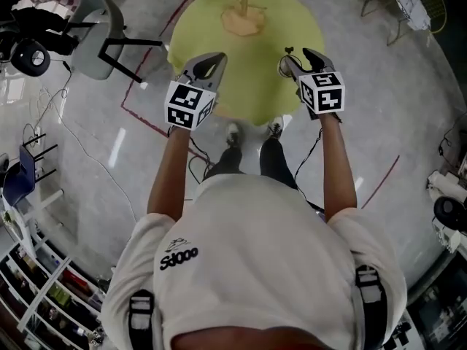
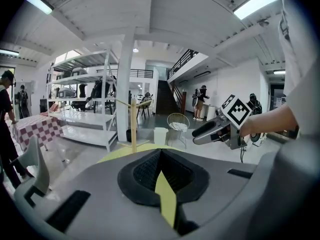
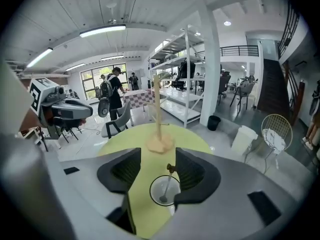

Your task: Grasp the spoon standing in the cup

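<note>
A white cup (image 3: 156, 186) stands on the round yellow-green table (image 1: 248, 86), and a slim spoon (image 3: 167, 184) with a dark knob at its top stands tilted in it. My right gripper (image 3: 157, 156) is open. The cup sits low between its two jaws, closer to the right one, and the spoon's top is just off the right pad. In the head view the cup (image 1: 284, 65) and spoon (image 1: 289, 50) are at the tips of the right gripper (image 1: 300, 58). My left gripper (image 1: 208, 63) hovers over the table's left near edge, its pads shut together (image 2: 161, 154) with nothing in them.
A wooden stand (image 1: 244, 17) rises from the table's middle, beyond the cup. A grey chair (image 1: 91, 31) stands left of the table, with a wire chair (image 1: 412, 6) at the far right. Red tape lines cross the floor. People stand in the background by the shelving.
</note>
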A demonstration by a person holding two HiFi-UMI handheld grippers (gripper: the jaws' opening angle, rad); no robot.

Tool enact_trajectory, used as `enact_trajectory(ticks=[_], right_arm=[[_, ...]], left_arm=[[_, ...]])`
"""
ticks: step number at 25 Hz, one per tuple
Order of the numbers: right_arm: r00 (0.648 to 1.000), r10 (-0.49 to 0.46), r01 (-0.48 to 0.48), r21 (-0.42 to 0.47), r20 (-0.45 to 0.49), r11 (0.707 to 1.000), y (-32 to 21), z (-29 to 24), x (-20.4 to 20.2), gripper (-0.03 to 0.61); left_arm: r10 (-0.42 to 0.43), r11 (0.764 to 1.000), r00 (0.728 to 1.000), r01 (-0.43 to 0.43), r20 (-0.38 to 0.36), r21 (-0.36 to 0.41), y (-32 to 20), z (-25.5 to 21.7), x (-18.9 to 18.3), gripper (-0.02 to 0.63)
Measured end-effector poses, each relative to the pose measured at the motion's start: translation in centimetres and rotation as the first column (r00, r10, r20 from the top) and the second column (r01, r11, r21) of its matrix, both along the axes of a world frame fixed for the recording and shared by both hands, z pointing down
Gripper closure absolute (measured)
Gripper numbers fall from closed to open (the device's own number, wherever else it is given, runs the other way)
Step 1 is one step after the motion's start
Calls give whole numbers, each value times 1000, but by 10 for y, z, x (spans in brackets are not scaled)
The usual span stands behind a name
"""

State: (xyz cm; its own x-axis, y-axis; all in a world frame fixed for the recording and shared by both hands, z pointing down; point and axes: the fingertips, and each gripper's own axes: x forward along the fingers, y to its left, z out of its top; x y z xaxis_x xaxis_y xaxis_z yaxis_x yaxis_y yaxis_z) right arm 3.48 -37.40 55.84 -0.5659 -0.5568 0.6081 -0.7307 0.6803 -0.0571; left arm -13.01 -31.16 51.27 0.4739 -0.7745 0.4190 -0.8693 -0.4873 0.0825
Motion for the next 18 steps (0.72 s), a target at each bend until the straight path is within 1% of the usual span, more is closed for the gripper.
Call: enact_trajectory(ticks=[4,9,13,16,18], right_arm=[[1000,-11,11,-75,1,997,-17,38,3,328],[999,-31,28,-152,-15,988,-31,78,4,325],[999,-13,6,-192,-37,981,-43,102,6,341],[1000,7,-11,-232,-15,973,-44,113,3,357],[1000,4,-5,-238,-4,971,-44,117,-3,369]], left_arm=[[-60,997,998,61,19,-50,-6,18,2,589],[-115,989,993,118,34,-92,-11,38,4,589],[-161,978,986,166,52,-125,-9,58,3,589],[-182,971,981,190,62,-146,-3,69,3,589],[-196,968,979,203,61,-148,0,73,1,589]])
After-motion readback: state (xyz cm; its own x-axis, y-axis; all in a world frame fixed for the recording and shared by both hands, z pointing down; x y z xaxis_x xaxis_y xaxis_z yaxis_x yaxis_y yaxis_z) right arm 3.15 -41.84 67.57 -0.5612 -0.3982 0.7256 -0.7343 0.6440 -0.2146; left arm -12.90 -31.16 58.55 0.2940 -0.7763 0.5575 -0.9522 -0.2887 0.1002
